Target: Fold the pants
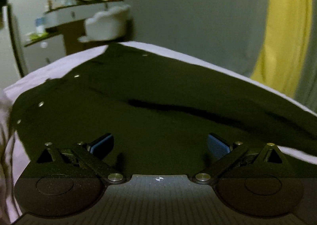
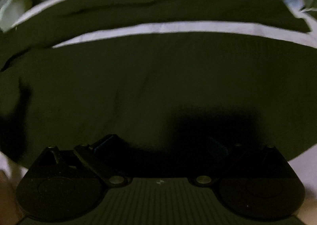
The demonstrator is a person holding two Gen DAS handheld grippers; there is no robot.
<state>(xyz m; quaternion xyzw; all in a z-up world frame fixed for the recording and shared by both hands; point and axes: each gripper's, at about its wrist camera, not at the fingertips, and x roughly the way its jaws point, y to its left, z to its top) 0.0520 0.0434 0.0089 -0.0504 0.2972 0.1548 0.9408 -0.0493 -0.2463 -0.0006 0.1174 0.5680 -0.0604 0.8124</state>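
My left gripper (image 1: 160, 143), its blue-padded jaws spread wide and holding nothing, hangs just over the dark cloth pants (image 1: 138, 94), which lie spread on the pale lilac bedsheet (image 1: 59, 62). My right gripper (image 2: 160, 145) is equally released above one leg, both legs lying apart. I judge the fold not yet begun; next I must pinch an edge.

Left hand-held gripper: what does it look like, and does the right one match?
The left hand-held gripper is black, with blue ribbed pads, crossed link arms on silver pivot pins, a ridged base and a small round target mark. The right hand-held gripper looks alike, though dimmer.
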